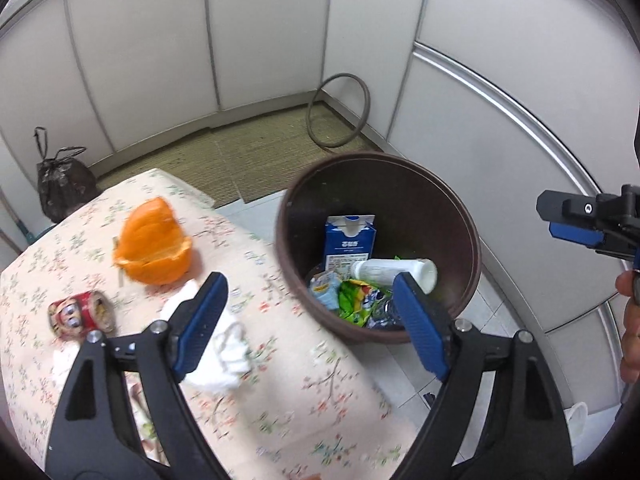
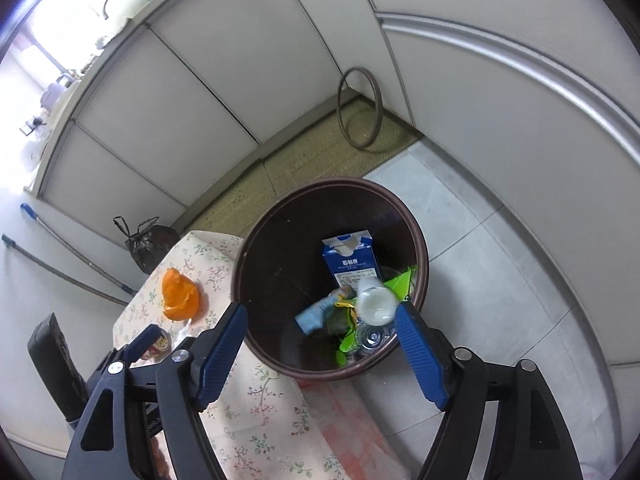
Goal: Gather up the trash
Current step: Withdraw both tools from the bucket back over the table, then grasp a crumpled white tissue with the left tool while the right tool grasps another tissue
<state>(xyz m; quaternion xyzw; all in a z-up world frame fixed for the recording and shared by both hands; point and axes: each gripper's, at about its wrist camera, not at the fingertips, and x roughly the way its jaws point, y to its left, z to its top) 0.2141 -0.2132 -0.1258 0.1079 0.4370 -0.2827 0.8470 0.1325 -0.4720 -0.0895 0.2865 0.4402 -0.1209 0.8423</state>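
A brown trash bin (image 1: pixel 464 216) stands on the floor beside the table; it also shows in the right wrist view (image 2: pixel 256 264). Inside lie a blue milk carton (image 1: pixel 349 240), a white plastic bottle (image 1: pixel 390 270) and green wrappers (image 1: pixel 354 300). On the floral tablecloth (image 1: pixel 280 380) lie an orange peel (image 1: pixel 154 246), a crushed red can (image 1: pixel 80 314) and crumpled white tissue (image 1: pixel 224 356). My left gripper (image 1: pixel 310 320) is open and empty above the table edge near the tissue. My right gripper (image 2: pixel 320 344) is open and empty above the bin; it also shows in the left wrist view (image 1: pixel 560 216).
A tied black garbage bag (image 1: pixel 64 188) sits on the floor beyond the table. A brown ring (image 1: pixel 338 110) leans against white cabinets on a woven mat (image 1: pixel 256 160). Mop handles (image 2: pixel 72 264) lean at the left. A dark chair back (image 2: pixel 56 364) stands near the table.
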